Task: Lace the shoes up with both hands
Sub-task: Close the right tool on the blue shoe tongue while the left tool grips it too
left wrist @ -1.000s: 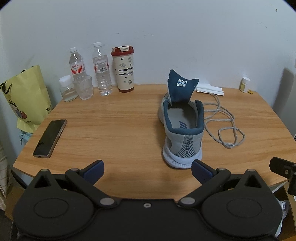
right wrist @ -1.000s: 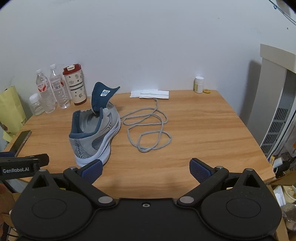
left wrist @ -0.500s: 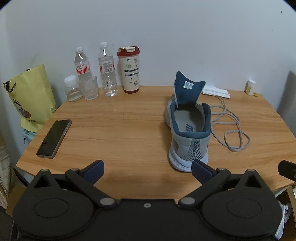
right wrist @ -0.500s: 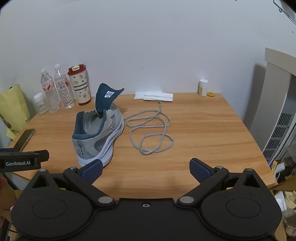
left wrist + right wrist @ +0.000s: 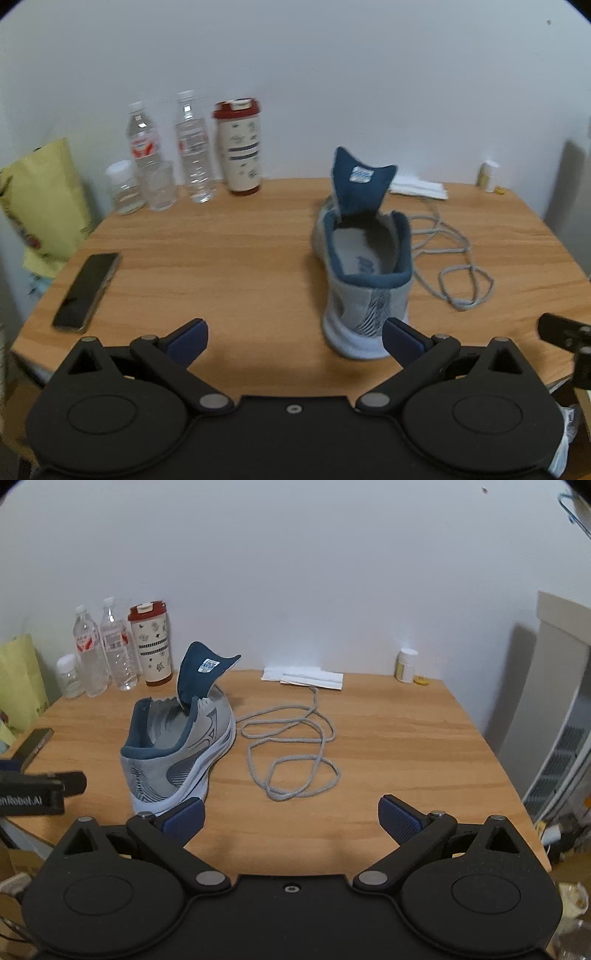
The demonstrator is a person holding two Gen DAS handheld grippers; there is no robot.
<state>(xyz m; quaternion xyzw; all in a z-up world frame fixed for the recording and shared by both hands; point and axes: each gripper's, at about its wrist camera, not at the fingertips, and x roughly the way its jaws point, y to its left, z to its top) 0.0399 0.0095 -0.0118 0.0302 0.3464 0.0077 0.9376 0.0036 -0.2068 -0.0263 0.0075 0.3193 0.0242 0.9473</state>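
The left gripper (image 5: 295, 338) is held low and level, its blue-padded fingers (image 5: 186, 338) spread wide with nothing between them. The right gripper (image 5: 291, 816) sits alongside at much the same height, jaws likewise wide apart and empty. Each shows at the edge of the other's view.

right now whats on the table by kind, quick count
shoe: 1
shoelace: 1
clear plastic bottles: 2
tumbler: 1
glass: 1
small jars: 2
phone: 1
folded paper: 1
total: 10
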